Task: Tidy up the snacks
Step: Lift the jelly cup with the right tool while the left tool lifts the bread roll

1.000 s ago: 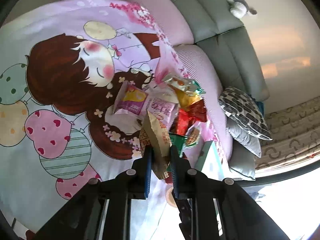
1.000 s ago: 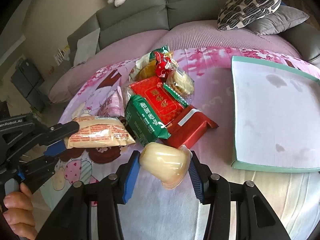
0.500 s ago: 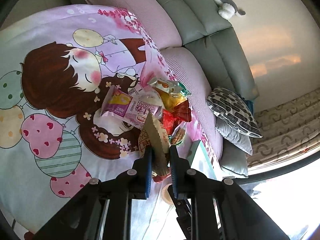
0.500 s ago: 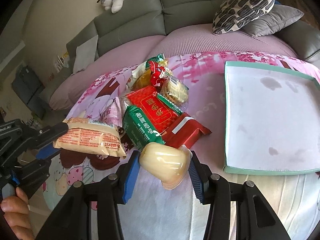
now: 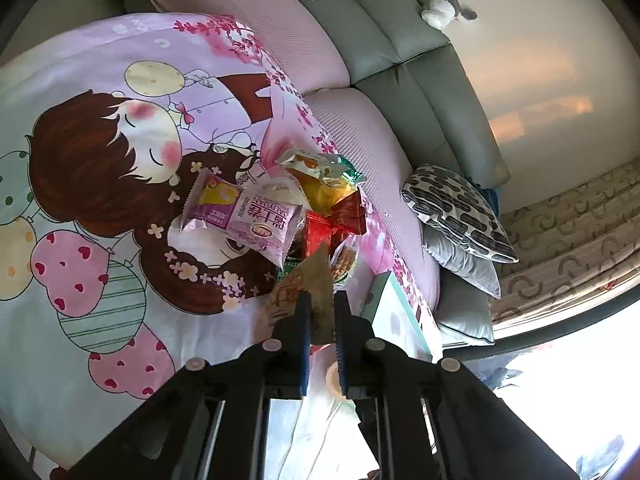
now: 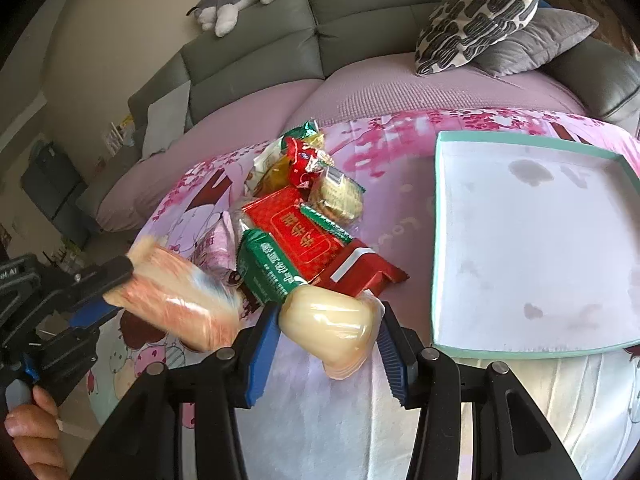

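A pale jelly cup (image 6: 330,326) sits clamped in the right gripper (image 6: 324,344); the left gripper (image 5: 320,312) pinches an orange wrapped bun (image 6: 180,304), both lifted off the snack pile (image 6: 304,216), likely bound for the empty teal tray (image 6: 434,240) alongside

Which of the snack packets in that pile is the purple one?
The purple packet with a yellow corner, lying at the pile's left edge in the left wrist view; its neighbours are red, green or yellow.
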Demonstrator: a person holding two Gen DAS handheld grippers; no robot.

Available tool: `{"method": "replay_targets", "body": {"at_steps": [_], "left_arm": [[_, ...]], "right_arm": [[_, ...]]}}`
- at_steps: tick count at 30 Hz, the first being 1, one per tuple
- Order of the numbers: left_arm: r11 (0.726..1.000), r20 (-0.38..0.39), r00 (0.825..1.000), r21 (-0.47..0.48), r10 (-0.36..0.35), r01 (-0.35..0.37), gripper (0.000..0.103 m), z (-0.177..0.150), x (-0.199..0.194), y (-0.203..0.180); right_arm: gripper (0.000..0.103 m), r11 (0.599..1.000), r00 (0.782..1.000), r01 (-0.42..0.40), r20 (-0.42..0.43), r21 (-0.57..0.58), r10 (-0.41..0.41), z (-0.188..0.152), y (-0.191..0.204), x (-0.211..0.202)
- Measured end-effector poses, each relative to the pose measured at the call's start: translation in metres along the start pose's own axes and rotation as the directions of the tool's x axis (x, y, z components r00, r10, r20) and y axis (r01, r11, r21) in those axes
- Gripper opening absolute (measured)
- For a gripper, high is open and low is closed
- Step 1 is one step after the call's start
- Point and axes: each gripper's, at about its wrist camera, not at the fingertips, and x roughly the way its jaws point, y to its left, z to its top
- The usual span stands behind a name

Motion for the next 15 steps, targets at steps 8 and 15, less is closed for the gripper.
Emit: {"method": "replay_targets", "body": {"at_steps": [8,15], "left_arm": [[0.991,-0.042,0.99,0.009,0.136,-0.136,0.016,-0.002,0.021,0.01],[0.961,-0.061,0.962,0.087,0.267,-0.262,0.056,-0.007,0.033,0.011]], "right_arm": [[0.051,1.0,1.0,0.004,-0.006,0.02,-0.004,0.002,-0.007,0.001],[0.051,1.0,1.0,0.008,-0.027,0.021,-0.007,0.0,-0.007,0.004]]}}
